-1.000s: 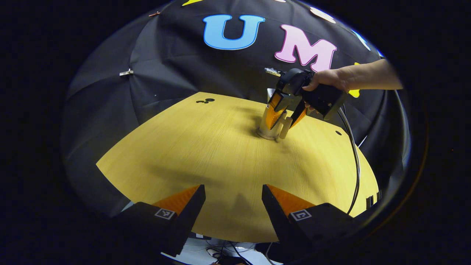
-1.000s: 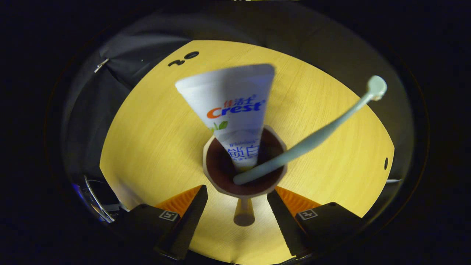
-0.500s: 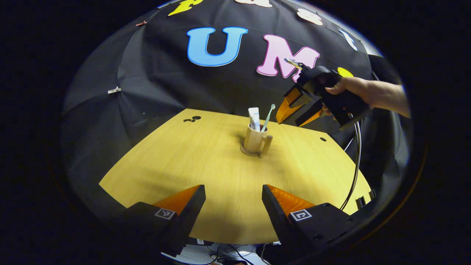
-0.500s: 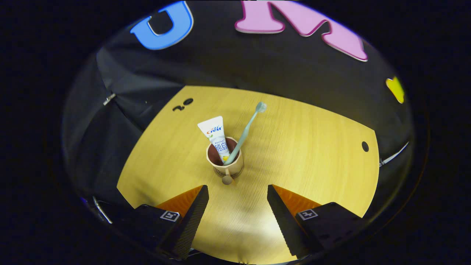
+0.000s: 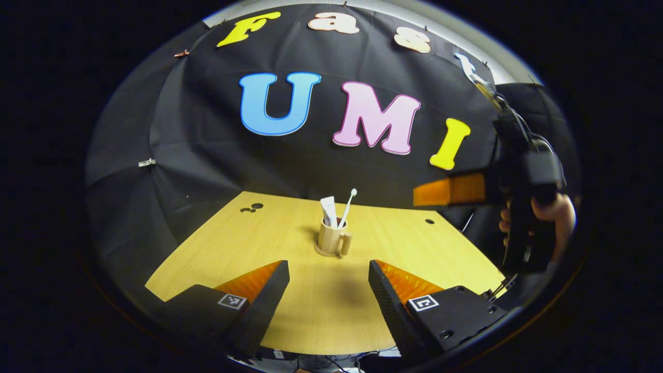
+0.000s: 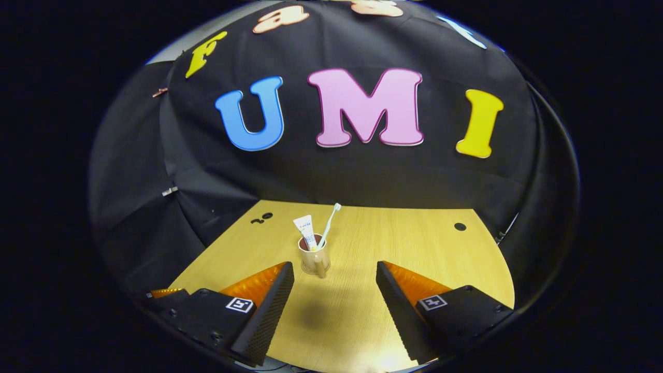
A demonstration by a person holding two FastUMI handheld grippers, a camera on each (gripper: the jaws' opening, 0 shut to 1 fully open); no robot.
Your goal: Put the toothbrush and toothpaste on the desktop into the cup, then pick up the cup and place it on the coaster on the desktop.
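Both hand-held grippers, left (image 5: 326,290) and right (image 6: 334,295), jaws apart, backing off; cup (image 6: 314,260) now sitting released on coaster, task looking done.

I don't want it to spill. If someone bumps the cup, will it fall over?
Probably not from a light bump: the cup sits flat on the table and looks squat. A harder knock up high might tip it, since the toothbrush and toothpaste stick out above the rim and lean. The side handle may stop it rolling far.
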